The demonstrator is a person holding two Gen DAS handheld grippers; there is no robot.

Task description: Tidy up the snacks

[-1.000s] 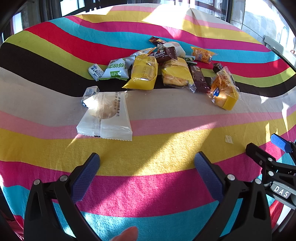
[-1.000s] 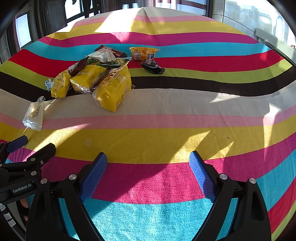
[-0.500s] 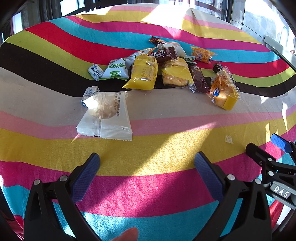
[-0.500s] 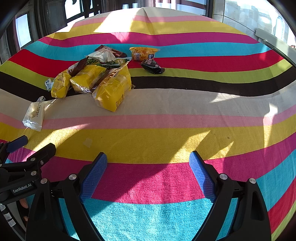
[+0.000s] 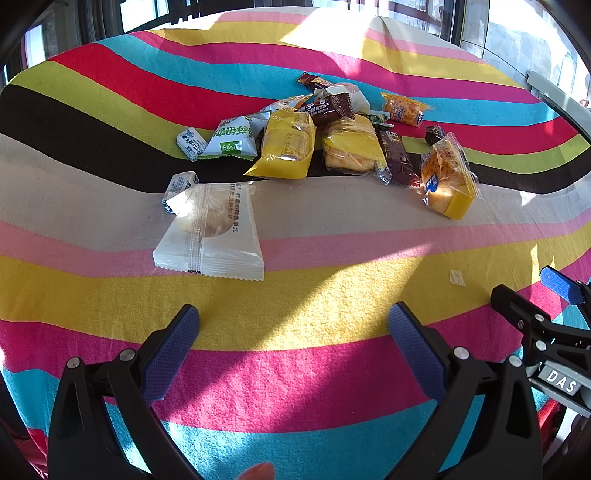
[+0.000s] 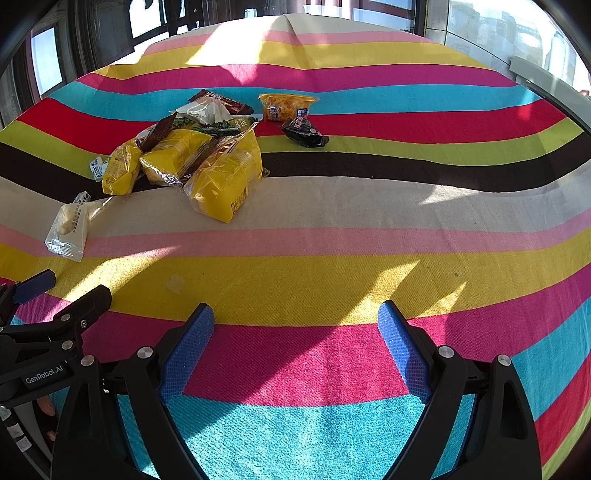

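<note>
A heap of wrapped snacks lies on a striped cloth (image 5: 332, 302). Nearest my left gripper (image 5: 293, 319) is a white cake packet (image 5: 210, 232), ahead and to its left. Behind it sit yellow bread packs (image 5: 286, 146), a green-and-white bag (image 5: 232, 138), brown chocolate bars (image 5: 397, 158) and an orange snack pack (image 5: 447, 177). The left gripper stands open over the yellow and pink stripes, nothing between its fingers. In the right wrist view my right gripper (image 6: 295, 321) is open and empty too, with a yellow bread pack (image 6: 225, 181) and a black packet (image 6: 304, 133) well ahead.
Each gripper shows at the edge of the other's view: the right one (image 5: 543, 325), the left one (image 6: 48, 325). A small paper scrap (image 5: 457, 277) lies on the yellow stripe. Windows (image 6: 517, 33) ring the far side. The cloth's right half (image 6: 443, 206) bears no snacks.
</note>
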